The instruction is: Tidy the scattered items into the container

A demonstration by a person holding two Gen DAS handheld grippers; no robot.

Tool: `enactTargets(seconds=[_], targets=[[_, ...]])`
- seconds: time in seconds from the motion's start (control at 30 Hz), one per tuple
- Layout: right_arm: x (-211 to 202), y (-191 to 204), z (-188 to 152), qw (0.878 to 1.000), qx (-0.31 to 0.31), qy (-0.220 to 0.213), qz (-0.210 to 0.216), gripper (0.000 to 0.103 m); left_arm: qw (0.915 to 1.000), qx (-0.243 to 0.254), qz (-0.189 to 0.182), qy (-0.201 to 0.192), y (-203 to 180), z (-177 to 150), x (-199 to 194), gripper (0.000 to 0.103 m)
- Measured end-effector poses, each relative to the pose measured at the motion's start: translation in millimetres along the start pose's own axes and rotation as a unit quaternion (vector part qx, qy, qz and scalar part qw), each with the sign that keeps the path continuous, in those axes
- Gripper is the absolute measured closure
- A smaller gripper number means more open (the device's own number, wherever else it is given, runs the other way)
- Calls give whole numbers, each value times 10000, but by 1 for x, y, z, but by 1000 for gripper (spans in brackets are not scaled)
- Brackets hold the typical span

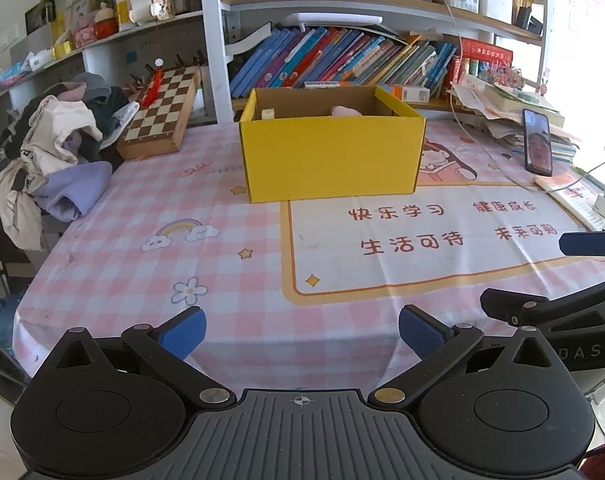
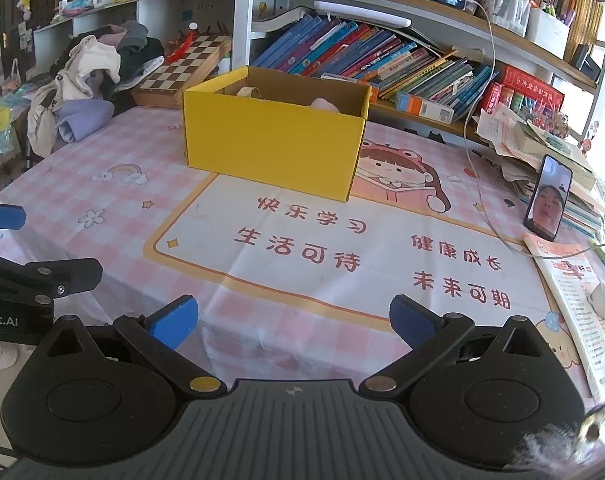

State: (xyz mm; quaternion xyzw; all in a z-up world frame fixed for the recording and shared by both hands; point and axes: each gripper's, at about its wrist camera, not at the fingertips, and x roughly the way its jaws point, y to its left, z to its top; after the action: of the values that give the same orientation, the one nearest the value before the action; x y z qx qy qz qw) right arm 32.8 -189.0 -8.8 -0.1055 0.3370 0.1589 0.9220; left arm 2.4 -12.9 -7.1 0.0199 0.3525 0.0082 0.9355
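A yellow cardboard box [image 1: 330,156] stands open on the pink checked tablecloth; it also shows in the right wrist view [image 2: 274,144]. Inside it I see a pink soft item [image 1: 344,111] and a small pale item [image 1: 268,113]; in the right wrist view the pink item [image 2: 324,104] and a pale roll-like item [image 2: 249,91] show. My left gripper [image 1: 302,330] is open and empty above the table's near edge. My right gripper [image 2: 294,320] is open and empty, to the right of the left one. One right fingertip [image 1: 582,243] shows at the left view's right edge.
A chessboard box [image 1: 162,112] and a heap of clothes [image 1: 58,152] lie at the back left. A propped phone [image 2: 548,198], a cable, papers and a booklet [image 2: 574,296] lie at the right. Bookshelves [image 1: 342,60] stand behind the box.
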Motion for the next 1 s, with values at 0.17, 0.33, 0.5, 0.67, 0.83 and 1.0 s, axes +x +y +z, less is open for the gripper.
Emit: enactTargets(seconds=[0.17,0.33,0.5,0.67,0.83,1.0], targets=[[1,0,0,10000,8,28,5,0,10000,-83,-1,44,3,0,1,0],[1,0,0,10000,17,55,10,0,9999,-118,-7,52,4,0,1,0],[2,1,-1,10000,11,83,14,0,9999,-103,-41,28,3,0,-1,0],[2,2,-1,9999,2,111,17,0,9999,-105,-58,19,3,-1,-1,0],[3,3,-1,9999,-10,128,21,0,9999,-121,-57,13,4,0,-1,0],[3,2,-1,9999,-14,134,20,0,9999,-120,-63,15,4,-1,-1,0]])
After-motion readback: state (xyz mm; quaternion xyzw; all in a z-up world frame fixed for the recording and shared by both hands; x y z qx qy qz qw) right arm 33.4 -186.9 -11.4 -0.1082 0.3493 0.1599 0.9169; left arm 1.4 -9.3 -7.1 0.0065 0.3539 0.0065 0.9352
